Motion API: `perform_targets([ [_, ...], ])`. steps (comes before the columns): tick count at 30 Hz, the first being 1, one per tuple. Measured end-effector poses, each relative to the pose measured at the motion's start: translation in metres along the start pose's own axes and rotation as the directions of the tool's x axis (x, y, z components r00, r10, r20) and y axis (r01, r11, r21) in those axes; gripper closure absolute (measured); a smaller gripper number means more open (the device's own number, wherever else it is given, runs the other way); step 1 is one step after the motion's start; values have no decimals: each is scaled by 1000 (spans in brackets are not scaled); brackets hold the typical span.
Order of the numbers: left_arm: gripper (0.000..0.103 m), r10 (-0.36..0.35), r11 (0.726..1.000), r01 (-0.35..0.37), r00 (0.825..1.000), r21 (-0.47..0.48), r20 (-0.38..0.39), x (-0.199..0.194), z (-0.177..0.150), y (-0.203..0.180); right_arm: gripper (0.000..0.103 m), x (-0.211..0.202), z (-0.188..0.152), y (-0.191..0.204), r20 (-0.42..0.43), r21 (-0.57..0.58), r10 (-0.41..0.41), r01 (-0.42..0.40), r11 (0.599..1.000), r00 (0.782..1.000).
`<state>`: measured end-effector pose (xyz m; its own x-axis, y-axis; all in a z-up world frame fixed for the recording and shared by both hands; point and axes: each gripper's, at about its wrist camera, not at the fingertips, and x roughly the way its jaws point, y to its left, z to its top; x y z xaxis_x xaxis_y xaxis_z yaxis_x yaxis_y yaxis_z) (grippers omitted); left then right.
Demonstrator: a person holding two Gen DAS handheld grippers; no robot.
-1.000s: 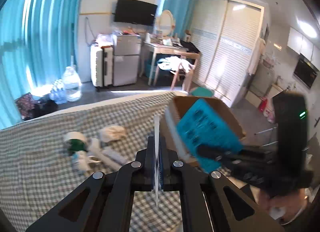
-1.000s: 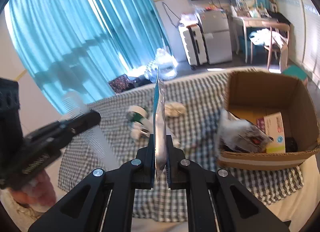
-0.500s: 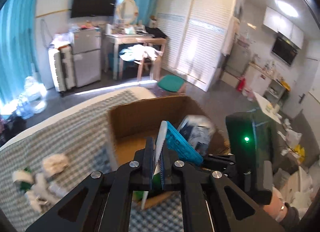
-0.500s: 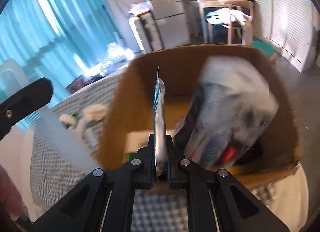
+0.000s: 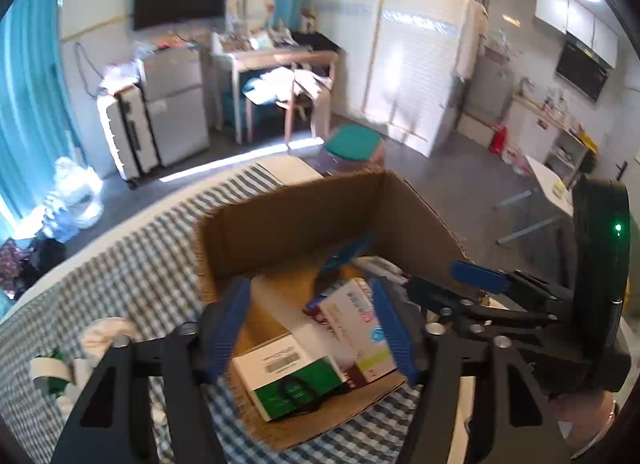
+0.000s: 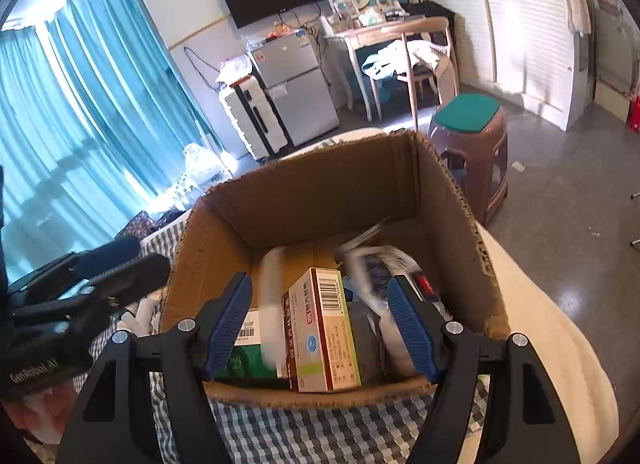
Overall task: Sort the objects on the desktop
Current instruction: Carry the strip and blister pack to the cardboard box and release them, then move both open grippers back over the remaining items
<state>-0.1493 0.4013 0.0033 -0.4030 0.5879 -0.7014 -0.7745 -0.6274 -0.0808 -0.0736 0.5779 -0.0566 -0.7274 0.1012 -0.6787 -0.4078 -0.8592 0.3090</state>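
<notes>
A checkered tablecloth (image 6: 304, 432) carries the cardboard box (image 6: 452, 200); both tongs (image 5: 310, 328) (image 6: 320, 324) have just sprung open, empty.

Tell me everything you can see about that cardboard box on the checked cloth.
The cardboard box is plain brown corrugated card, open at the top with no flaps showing and rough, frayed edges. It stands upright on the blue-and-white checked cloth, near the table's edge. Inside lie a green-and-white carton, a red, white and lime medicine carton on its side, a pale comb-like piece and a crinkly printed packet. Two open grippers hover over it; neither touches it.
</notes>
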Motion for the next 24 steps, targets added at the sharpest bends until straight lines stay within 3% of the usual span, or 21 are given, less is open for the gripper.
perform_targets([
  [2, 11, 67, 997, -66, 997, -31, 40, -22, -6, 10, 32, -10, -3, 10, 13, -20, -11, 11, 1000, 1000],
  [6, 2, 201, 979, -197, 976, -55, 84, -58, -16, 30, 32, -32, -13, 34, 24, -80, 6, -4, 997, 1000],
  [7, 1, 267, 963, -262, 960, -67, 88, -70, -21, 36, 32, -37, -16, 45, 29, -99, 10, -7, 995, 1000],
  [11, 1, 397, 917, -395, 917, -52, 41, -102, -45, 52, 32, -54, -29, 87, 25, -166, 52, -48, 985, 998],
  [14, 0, 495, 866, -491, 869, -94, 20, -133, -74, 75, 32, -67, -40, 124, 24, -210, 100, -93, 973, 995],
  [16, 0, 528, 837, -524, 849, -161, -16, -149, -91, 97, 32, -71, -45, 147, 21, -236, 129, -120, 964, 991],
  [24, 0, 592, 739, -578, 802, -347, -75, -207, -156, 156, 32, -85, -88, 228, -2, -348, 219, -206, 914, 976],
])
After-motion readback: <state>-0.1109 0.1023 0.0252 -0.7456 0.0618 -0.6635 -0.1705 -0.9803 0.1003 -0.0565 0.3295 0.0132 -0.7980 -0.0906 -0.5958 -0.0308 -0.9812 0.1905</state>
